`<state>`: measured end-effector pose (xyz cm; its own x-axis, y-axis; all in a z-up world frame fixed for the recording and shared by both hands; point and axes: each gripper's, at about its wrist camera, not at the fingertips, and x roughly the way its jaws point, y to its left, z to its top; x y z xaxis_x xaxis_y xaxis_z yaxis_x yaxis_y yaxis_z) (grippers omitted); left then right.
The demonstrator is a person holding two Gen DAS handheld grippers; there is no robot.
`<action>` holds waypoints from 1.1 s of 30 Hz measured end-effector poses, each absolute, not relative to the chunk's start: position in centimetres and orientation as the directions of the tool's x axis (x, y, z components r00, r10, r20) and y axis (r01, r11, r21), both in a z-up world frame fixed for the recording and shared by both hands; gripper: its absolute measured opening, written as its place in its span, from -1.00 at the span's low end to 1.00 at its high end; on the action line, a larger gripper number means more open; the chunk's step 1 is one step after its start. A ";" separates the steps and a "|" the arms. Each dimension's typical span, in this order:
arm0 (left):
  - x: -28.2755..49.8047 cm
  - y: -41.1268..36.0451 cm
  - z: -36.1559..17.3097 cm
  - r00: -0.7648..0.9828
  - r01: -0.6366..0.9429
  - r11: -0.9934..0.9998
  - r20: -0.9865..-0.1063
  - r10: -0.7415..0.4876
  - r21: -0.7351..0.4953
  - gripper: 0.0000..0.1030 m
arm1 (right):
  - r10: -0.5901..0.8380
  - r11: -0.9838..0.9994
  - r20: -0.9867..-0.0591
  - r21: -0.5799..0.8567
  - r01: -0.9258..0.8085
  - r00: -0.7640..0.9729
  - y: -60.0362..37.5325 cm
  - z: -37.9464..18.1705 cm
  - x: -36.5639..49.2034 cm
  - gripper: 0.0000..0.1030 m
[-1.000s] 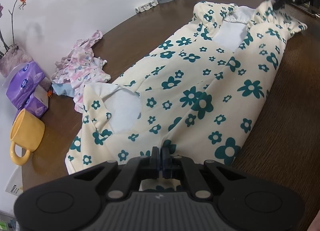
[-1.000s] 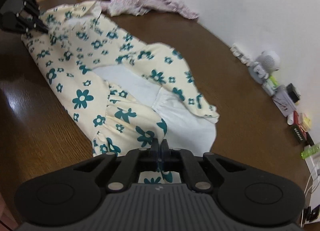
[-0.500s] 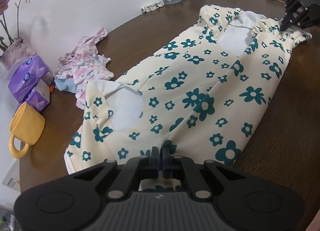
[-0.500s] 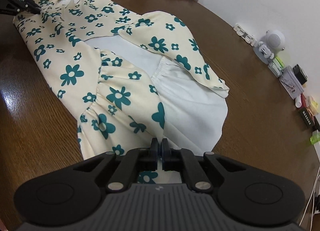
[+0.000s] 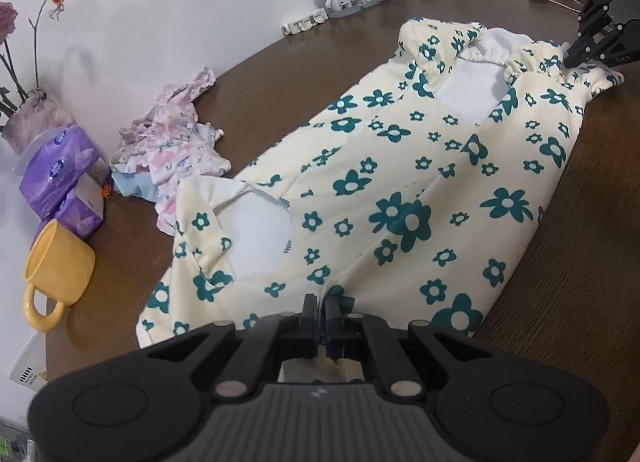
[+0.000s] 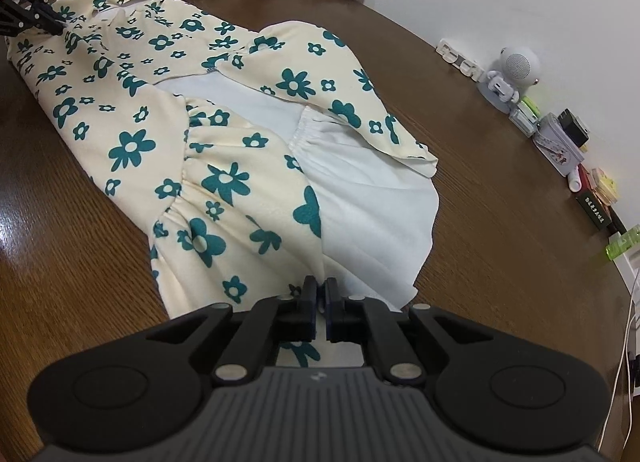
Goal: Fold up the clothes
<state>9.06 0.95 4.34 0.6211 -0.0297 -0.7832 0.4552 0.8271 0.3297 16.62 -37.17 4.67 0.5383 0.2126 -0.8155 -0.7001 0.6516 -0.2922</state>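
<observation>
Dress pinched at both ends on the table

Floral dress (image 5: 400, 189) lies flat on the brown table (image 5: 580, 282), its long axis running from left gripper (image 5: 320, 308) at the collar end to right gripper (image 6: 319, 290) at the hem; each gripper's jaws are pressed together on fabric. Only the left view shows purple tissue packs (image 5: 60, 177), print unreadable; the right view alone shows white lining (image 6: 372, 197).

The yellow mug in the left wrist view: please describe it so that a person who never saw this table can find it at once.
On the brown wooden table, look along the edge by the white wall, near the purple tissue packs. The yellow mug lies on its side just beside them, handle toward the camera. It is the only plain yellow, hard thing among soft cloth and packs.
</observation>
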 end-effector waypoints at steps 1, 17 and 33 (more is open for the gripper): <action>9.1 1.0 4.2 0.618 0.453 0.830 -0.785 -0.030 0.325 -0.86 | 0.210 0.655 -0.815 -0.293 -0.696 0.541 -37.2 4.7 16.5 -0.90; 3.9 1.5 9.1 0.706 0.429 0.890 -0.672 -0.223 0.156 -0.46 | 0.529 0.690 -0.631 -0.070 -0.721 0.567 -33.6 9.7 12.7 -0.31; 5.2 7.2 5.4 0.621 0.373 0.926 -0.756 -0.208 0.051 -0.55 | 0.609 0.551 -0.697 0.029 -0.834 0.379 -24.0 4.5 15.6 -0.21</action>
